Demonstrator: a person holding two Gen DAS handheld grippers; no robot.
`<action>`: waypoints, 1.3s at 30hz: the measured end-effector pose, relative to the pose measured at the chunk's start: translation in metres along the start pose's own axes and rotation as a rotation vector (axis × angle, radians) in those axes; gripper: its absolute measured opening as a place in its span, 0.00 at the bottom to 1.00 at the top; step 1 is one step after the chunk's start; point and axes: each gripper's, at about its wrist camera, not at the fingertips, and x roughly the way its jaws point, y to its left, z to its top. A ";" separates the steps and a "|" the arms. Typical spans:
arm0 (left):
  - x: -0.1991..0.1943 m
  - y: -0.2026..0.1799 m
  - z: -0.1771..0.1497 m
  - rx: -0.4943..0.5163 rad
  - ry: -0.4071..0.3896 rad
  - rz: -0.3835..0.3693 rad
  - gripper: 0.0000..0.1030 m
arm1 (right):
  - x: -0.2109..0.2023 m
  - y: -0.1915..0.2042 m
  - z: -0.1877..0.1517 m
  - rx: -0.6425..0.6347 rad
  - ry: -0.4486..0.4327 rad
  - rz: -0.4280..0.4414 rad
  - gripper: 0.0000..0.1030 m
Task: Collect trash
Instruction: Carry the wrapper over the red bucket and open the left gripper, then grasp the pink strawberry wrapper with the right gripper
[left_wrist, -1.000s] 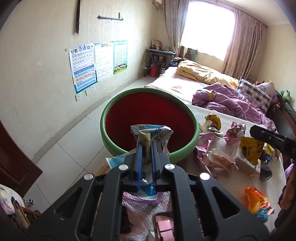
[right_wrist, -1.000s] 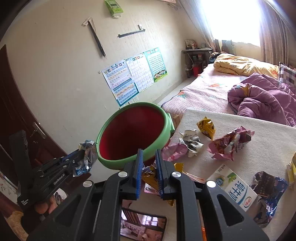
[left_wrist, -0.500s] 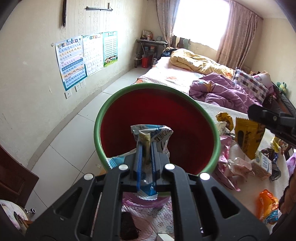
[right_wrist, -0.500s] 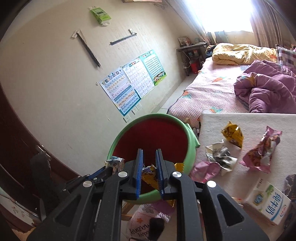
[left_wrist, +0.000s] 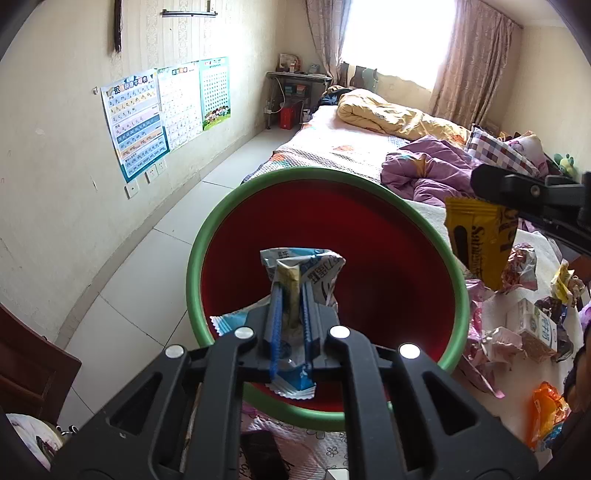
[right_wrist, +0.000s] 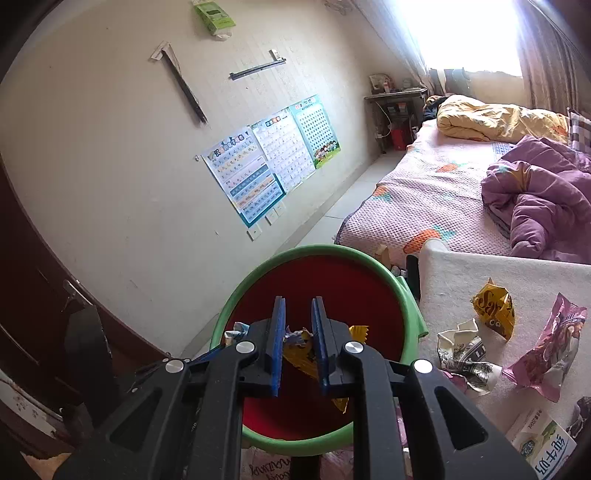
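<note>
A tabletop (right_wrist: 517, 280) under a cream fleece cover fills the lower right of the right wrist view. On it lie a crumpled yellow snack wrapper (right_wrist: 494, 308), a crushed white paper cup (right_wrist: 466, 356), a pink wrapper (right_wrist: 545, 350) and, at the bottom right edge, a white and green milk carton (right_wrist: 541, 443). In the left wrist view an orange packet (left_wrist: 546, 415) lies near the tabletop's lower right end. Beyond it, a bed (right_wrist: 417, 192) carries a purple quilt (right_wrist: 539, 199) and a yellow quilt (right_wrist: 491, 116).
</note>
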 end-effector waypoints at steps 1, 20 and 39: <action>0.000 -0.002 -0.001 -0.004 0.000 0.008 0.09 | 0.001 -0.001 -0.002 -0.001 0.002 0.001 0.16; -0.052 -0.061 -0.029 -0.047 -0.056 -0.070 0.57 | -0.088 -0.043 -0.052 0.029 -0.035 -0.081 0.54; -0.086 -0.196 -0.119 -0.076 0.039 0.008 0.58 | -0.191 -0.147 -0.146 -0.053 0.146 -0.088 0.55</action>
